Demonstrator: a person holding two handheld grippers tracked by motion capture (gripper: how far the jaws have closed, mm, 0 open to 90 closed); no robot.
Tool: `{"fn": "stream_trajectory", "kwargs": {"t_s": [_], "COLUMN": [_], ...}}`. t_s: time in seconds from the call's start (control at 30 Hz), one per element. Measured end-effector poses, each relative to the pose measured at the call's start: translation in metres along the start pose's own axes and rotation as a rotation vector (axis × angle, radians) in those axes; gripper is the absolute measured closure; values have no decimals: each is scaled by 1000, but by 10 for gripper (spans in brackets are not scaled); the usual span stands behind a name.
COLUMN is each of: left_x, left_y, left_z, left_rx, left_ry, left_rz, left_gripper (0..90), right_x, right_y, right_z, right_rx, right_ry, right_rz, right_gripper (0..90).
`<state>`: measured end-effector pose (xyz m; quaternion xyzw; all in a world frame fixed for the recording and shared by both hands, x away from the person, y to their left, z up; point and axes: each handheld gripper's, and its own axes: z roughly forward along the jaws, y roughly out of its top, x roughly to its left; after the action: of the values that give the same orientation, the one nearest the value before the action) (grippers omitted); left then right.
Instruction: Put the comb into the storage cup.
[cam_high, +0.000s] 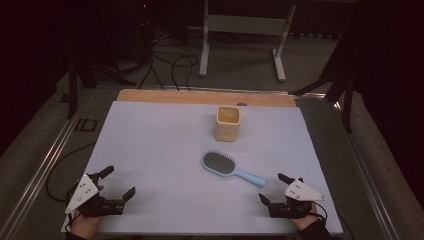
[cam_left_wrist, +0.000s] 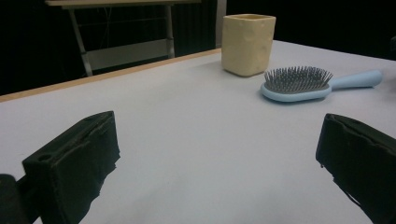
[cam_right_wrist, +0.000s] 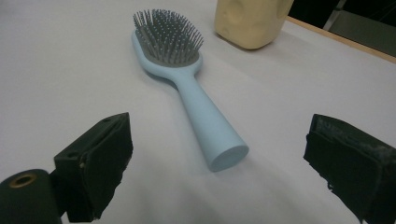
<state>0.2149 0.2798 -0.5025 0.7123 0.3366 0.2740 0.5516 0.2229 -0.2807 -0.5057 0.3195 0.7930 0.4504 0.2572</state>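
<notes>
A light blue hairbrush (cam_high: 231, 168) lies flat on the white table cover, bristles up, its handle (cam_right_wrist: 208, 125) pointing toward the front right. Behind it stands a pale yellow square cup (cam_high: 228, 123), upright and open at the top. My right gripper (cam_high: 274, 188) rests near the front right edge, open, with the end of the brush handle a short way ahead of its jaws and nothing between them. My left gripper (cam_high: 120, 181) rests at the front left, open and empty, facing the cup (cam_left_wrist: 246, 43) and the brush (cam_left_wrist: 299, 83) farther off.
The white cover (cam_high: 165, 150) ends at a wooden strip (cam_high: 200, 96) along the table's far edge. Metal rails run down both sides. Beyond the table are a grey metal stand (cam_high: 245, 35) and cables on the floor.
</notes>
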Motion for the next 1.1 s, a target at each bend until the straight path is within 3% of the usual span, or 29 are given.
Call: {"fn": "stream_trajectory", "kwargs": {"t_s": [0.83,1.1], "left_x": [0,0], "left_y": [1,1], "left_z": [-1,-1], "left_rx": [-3,-3], "left_ry": [5,5], "left_rz": [0,-1], "left_gripper": [0,0], "right_x": [4,0], "right_y": [9,19], "right_z": [-4,-12], "right_rx": [34,28], "right_ry": [10,0], "right_rz": [-21,2], "right_gripper": [77,76]}}
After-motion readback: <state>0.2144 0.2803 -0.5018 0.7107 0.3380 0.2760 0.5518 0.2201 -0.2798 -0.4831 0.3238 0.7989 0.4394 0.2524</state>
